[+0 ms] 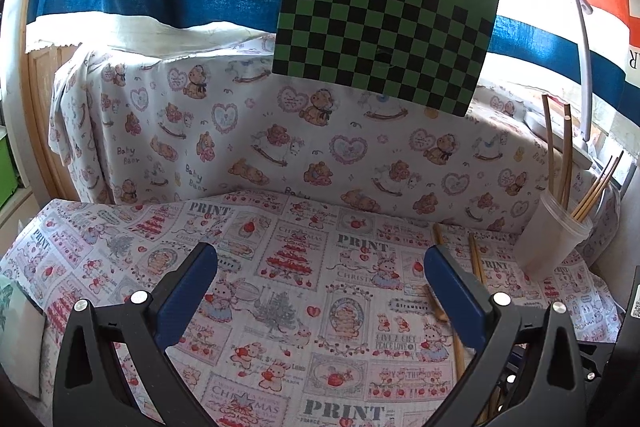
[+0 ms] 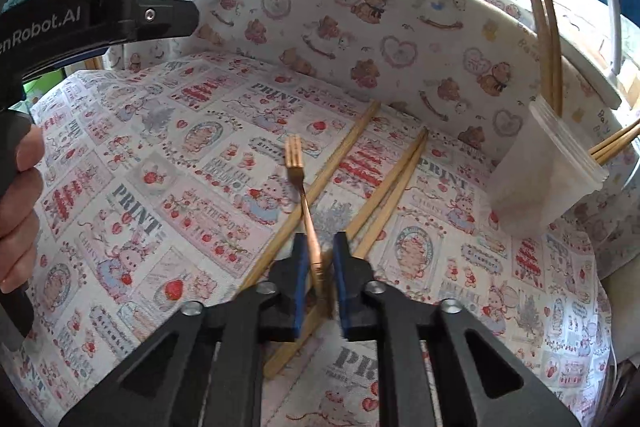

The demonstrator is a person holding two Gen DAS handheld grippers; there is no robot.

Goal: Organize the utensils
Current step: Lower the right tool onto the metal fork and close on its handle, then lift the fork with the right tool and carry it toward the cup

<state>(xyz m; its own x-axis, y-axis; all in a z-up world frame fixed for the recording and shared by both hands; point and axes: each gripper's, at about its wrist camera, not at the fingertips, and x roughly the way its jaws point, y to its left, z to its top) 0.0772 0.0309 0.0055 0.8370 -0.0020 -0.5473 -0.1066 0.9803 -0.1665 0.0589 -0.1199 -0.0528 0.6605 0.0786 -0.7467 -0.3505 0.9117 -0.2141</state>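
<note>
My small gold fork (image 2: 296,163) points its tines away from me, its thin handle running back toward my tongs, slightly tilted off the cloth. Under it one bamboo chopstick (image 2: 320,187) lies diagonally, and a pair of chopsticks (image 2: 394,187) lies side by side just to its right. The frosted plastic cup (image 2: 544,171) stands further right, already holding several upright sticks (image 2: 546,35).

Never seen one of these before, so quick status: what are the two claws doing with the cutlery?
Left gripper open, empty. Right gripper closing around fork handle. Loose chopsticks beneath. Cup at right already holds sticks.
</note>
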